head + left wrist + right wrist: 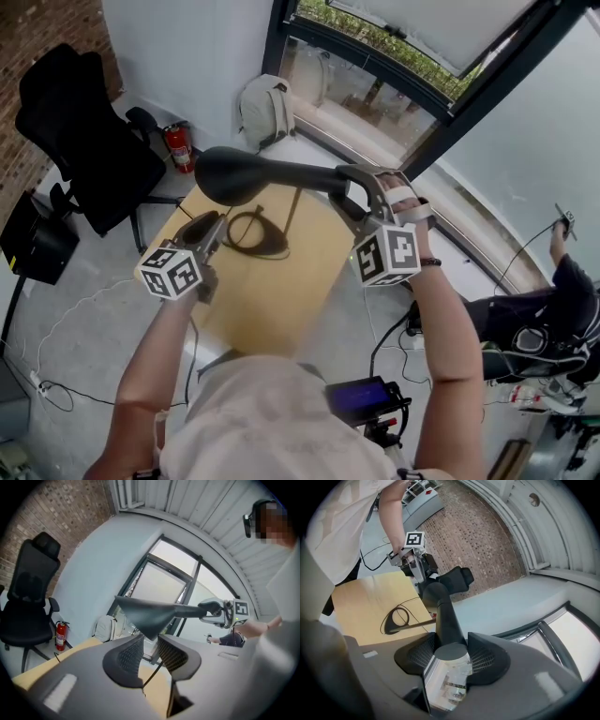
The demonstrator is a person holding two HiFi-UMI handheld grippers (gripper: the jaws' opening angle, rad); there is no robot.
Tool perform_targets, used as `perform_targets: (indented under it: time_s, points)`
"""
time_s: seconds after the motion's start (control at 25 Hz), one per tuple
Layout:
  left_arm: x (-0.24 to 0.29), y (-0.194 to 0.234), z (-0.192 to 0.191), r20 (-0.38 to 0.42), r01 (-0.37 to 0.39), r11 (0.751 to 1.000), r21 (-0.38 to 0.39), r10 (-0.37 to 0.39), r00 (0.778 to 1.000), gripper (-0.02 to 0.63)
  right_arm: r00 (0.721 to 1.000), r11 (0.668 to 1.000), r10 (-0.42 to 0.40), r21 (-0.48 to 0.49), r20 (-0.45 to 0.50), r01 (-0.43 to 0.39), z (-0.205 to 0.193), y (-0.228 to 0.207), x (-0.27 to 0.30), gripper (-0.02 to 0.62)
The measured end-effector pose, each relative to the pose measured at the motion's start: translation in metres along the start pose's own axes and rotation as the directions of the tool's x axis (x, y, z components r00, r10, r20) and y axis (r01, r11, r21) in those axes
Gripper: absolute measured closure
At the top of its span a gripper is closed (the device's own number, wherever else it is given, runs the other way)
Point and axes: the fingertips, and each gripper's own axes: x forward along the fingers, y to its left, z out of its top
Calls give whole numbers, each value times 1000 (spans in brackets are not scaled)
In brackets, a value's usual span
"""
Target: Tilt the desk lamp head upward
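Two hand-held grippers, one desk lamp, one wooden table (281, 295). Item: desk lamp head (234, 175), black, held well above the table and lying roughly level, shade to the left, tubular stem (300, 175) running off to the right. Right gripper (451, 651): pads pinch the rear end of the stem, one on each side. Left gripper (150, 645): jaws spread and pressing on nothing, with the shade's lower edge just above the gap between them. Base ring (251, 232): flat on the table beneath the head. Step in hand, as judged: the hold on the stem is secured, and the upward tilt looks unfinished. Next move calls for turning the stem so that the shade end rises, with a firm pinch against slipping on the round tube and a gentle pace so that the base ring stays seated.
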Motion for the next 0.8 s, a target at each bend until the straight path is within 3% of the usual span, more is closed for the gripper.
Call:
perform_targets:
  time_s: [0.12,0.36,0.8]
  points:
    - [3,13,10,8,-31,999,-17,32,999,483,1000,1000,-15,26,10,14,-1,1,0,365]
    - [15,13,25,17,-11,1000,-26,11,1000,448,999,996,-43,75,32,40,-6,7,3,367]
    - [18,8,54,69,-41,999,27,39,997,459,996,988,-75,137,55,67,-9,13,3,368]
